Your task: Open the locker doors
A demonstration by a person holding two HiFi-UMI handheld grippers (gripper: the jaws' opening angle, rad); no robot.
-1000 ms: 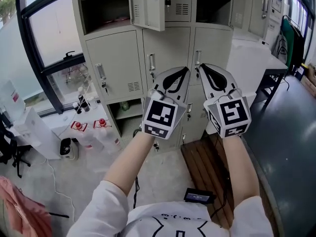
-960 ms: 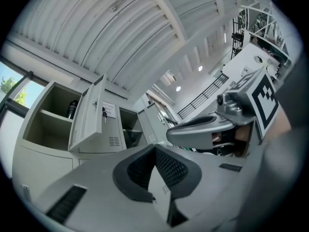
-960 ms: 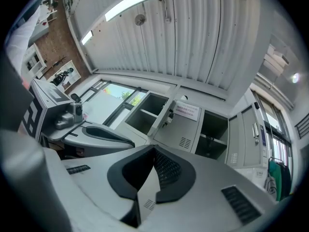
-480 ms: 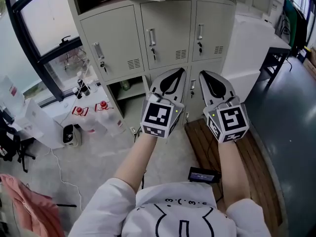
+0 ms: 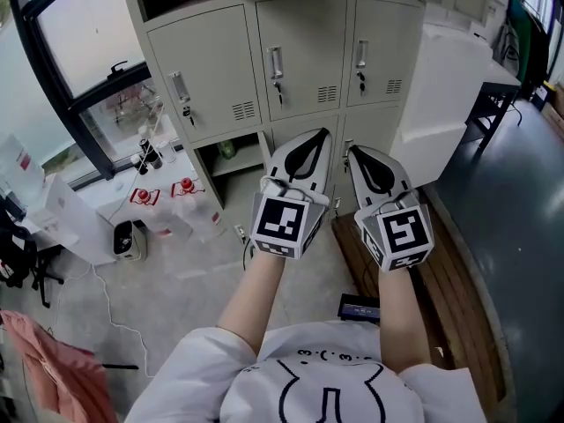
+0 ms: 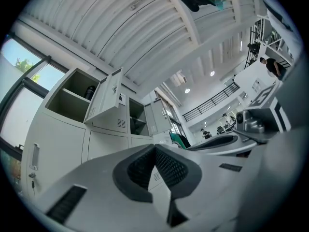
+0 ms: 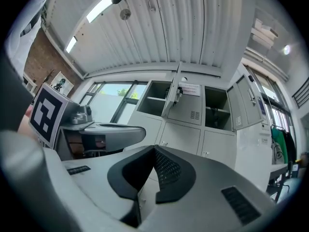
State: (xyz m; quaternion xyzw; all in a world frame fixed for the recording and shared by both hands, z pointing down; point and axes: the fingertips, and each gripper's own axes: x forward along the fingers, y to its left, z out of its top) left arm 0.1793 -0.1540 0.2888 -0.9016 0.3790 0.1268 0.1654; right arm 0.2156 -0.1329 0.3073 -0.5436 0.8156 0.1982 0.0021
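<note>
Left tool (image 5: 317, 139), right tool (image 5: 356, 153) being held shut, empty. Closed middle locker door (image 5: 304, 82) lying ahead, above both; upright handle (image 5: 276, 63) nearer left tool.

Across the top, the lockers (image 5: 304, 55) are pale beige-grey. The left gripper (image 5: 319, 136) and right gripper (image 5: 361, 155) are light grey, black-padded, with black-and-white square markers. Lower left, seemingly pink fabric (image 5: 40, 368).

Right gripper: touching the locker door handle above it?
Apart. Head view: right gripper, jaws shut and empty, sits well below the handle, bare door between them.
</note>
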